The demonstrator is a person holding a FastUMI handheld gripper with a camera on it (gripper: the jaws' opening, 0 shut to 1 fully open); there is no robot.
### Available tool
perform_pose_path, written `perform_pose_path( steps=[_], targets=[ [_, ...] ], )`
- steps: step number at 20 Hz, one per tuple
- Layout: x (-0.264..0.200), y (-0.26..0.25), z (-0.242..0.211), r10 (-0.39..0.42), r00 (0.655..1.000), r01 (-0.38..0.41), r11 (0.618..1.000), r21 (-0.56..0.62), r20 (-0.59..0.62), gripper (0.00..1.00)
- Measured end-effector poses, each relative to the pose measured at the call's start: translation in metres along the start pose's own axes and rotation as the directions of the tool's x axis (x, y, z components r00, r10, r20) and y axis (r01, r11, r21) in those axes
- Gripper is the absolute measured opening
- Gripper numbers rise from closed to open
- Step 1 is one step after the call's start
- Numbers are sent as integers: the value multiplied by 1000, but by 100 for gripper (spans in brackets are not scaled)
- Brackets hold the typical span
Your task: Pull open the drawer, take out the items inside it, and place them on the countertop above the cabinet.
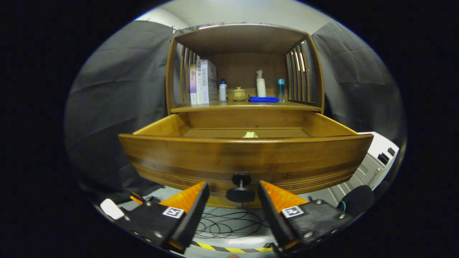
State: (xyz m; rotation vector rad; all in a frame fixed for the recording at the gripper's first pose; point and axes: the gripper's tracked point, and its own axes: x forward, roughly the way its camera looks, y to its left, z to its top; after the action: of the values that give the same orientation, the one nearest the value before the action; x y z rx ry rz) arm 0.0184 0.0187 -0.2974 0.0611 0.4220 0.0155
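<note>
Gripper view. We see the drawer [246, 157] pulled out, its knob [241, 186] between the fingers of the gripper [233, 195], which stands released, touching nothing. A pale item [250, 135] lies deep on the drawer floor. In our judgement, reaching in risks the fingers striking the front panel or crowding the bottles [260, 85] on the table [247, 106] above.

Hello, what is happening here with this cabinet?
A hand-held gripper faces a wooden cabinet. Its drawer is already pulled out, and the fingers stand open on either side of the dark knob without pressing it. A small pale item lies inside the drawer, not yet moved to the countertop.
</note>
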Motion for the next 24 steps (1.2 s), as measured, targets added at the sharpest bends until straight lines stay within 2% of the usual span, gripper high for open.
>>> perform_pose_path(
  steps=[2, 7, 11, 17, 20, 24],
  targets=[
    [-5, -6, 22, -20, 999, 20, 1000, 7, 39, 95],
    [-11, -12, 81, -52, 994, 61, 993, -102, 94, 95],
    [18, -14, 120, -58, 994, 70, 988, -139, 93, 95],
    [78, -42, 142, -118, 993, 118, 992, -36, -20, 95],
    [108, -51, 133, -107, 989, 112, 993, 41, -98, 95],
    [138, -65, 113, -153, 968, 171, 983, 73, -198, 94]
  ],
)
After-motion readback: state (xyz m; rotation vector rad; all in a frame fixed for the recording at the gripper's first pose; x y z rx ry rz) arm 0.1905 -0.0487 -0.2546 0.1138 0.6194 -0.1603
